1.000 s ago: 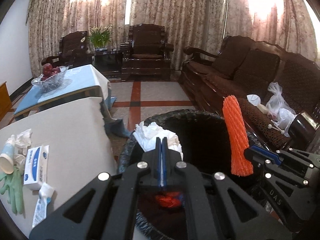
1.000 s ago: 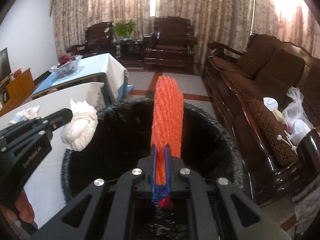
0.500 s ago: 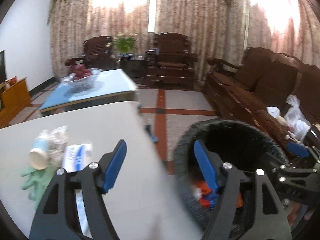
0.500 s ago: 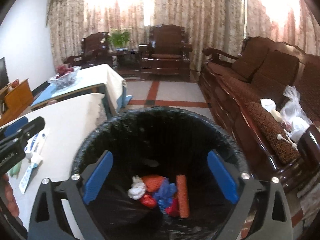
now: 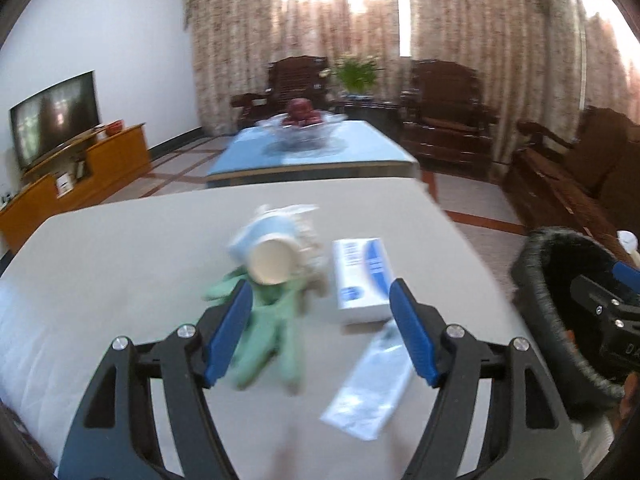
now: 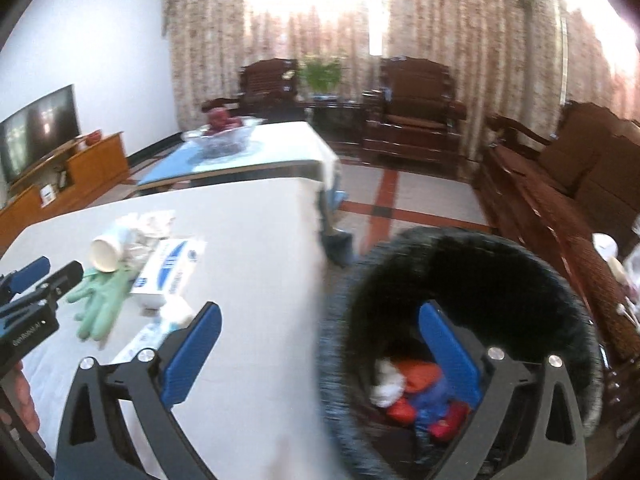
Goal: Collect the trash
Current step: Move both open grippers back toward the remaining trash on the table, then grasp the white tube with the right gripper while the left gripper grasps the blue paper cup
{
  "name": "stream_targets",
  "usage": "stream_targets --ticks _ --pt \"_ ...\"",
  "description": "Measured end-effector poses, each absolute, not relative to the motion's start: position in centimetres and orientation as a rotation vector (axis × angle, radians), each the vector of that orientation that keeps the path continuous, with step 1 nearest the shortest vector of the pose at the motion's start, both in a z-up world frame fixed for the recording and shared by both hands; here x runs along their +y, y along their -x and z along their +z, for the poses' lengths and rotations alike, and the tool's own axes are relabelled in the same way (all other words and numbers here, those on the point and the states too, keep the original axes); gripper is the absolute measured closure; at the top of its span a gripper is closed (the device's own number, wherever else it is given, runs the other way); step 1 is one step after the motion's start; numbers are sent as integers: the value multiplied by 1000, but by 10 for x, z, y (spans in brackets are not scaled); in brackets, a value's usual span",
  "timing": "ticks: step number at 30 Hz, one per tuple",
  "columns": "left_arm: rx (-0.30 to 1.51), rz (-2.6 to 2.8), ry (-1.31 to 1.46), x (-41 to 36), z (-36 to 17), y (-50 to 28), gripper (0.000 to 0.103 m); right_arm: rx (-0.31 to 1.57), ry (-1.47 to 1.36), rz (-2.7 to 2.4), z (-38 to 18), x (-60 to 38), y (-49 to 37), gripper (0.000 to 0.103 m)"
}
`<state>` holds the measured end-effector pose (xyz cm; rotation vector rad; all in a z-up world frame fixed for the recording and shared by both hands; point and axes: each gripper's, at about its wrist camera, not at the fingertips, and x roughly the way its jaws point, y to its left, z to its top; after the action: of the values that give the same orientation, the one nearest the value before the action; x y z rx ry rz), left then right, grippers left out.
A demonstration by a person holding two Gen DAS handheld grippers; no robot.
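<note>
My left gripper (image 5: 320, 332) is open and empty above the white table (image 5: 120, 248), facing a pile of trash: a tipped paper cup (image 5: 272, 260), green gloves (image 5: 268, 332), a white and blue tissue pack (image 5: 362, 276) and a clear wrapper (image 5: 372, 392). My right gripper (image 6: 320, 356) is open and empty at the rim of the black-lined trash bin (image 6: 460, 264), which holds orange, white, blue and red trash (image 6: 416, 392). The same pile shows in the right wrist view, with the cup (image 6: 105, 254), gloves (image 6: 100, 304) and tissue pack (image 6: 168, 268).
A second table with a blue cloth (image 5: 308, 152) carries a glass fruit bowl (image 5: 300, 124). Dark wooden armchairs (image 5: 448, 108) and a sofa (image 6: 568, 184) stand behind and to the right. A TV (image 5: 52, 116) sits on a wooden cabinet at left. The bin (image 5: 560, 308) stands right of the table.
Both grippers opened and dropped the white tissue wad and the orange foam net into the bin. The left gripper then swung left over the table; the right one shifted left too.
</note>
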<state>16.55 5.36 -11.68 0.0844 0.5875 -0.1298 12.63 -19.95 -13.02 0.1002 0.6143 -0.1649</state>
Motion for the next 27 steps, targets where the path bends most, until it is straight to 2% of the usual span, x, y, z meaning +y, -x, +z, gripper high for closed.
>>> stream_targets --ticks 9,15,22,27 --pt "631 -23 -69 113 -134 -170 34 630 -87 -48 -150 -125 -163 8" --pt "668 3 -66 128 -152 -176 36 693 -71 -19 -175 -98 -185 26" --pt "684 -3 -81 132 -162 -181 37 802 -63 -23 -206 -87 -200 52" --pt "696 -2 -70 135 -165 -184 37 835 -73 49 -209 -81 -205 68"
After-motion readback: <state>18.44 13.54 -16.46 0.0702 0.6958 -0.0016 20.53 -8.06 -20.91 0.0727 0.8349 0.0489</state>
